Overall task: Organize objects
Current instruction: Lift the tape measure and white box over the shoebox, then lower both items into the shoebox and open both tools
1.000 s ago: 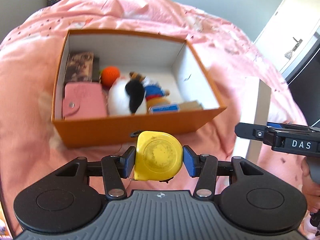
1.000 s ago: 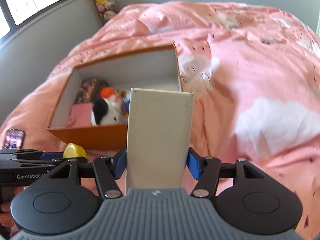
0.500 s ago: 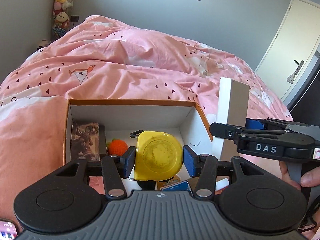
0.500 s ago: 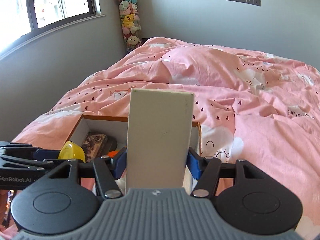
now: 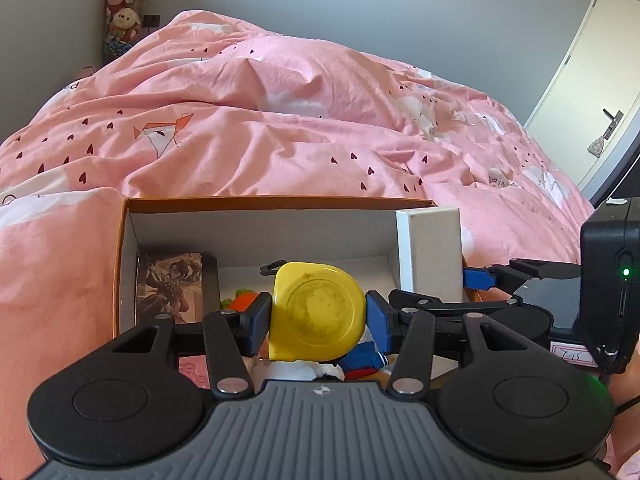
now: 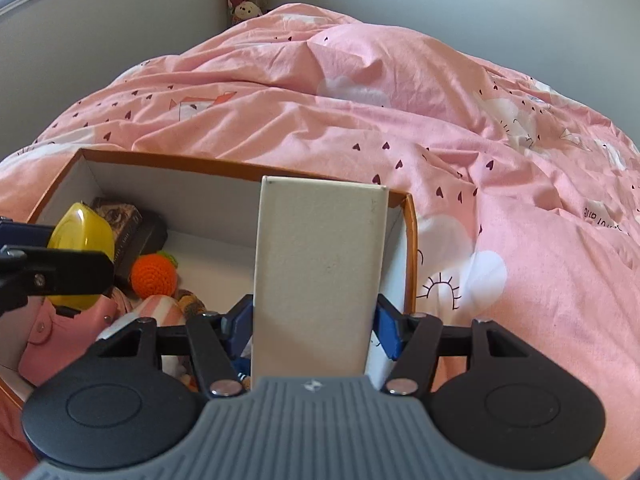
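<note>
Crowding inside the orange box (image 5: 280,203) is the risk: left gripper (image 5: 318,316) clamps a yellow tape measure (image 5: 318,314) above the toys (already heaped), right gripper (image 6: 316,320) pinches a white carton (image 6: 320,272) over its right end, which could tip onto them.

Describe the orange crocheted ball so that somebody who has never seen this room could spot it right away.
On the pink bedspread sits an open orange box with white inner walls. Inside it, towards the left, the orange crocheted ball lies beside a dark illustrated box. It is the only round, knitted thing there, bright orange with a small green tuft on top.
</note>
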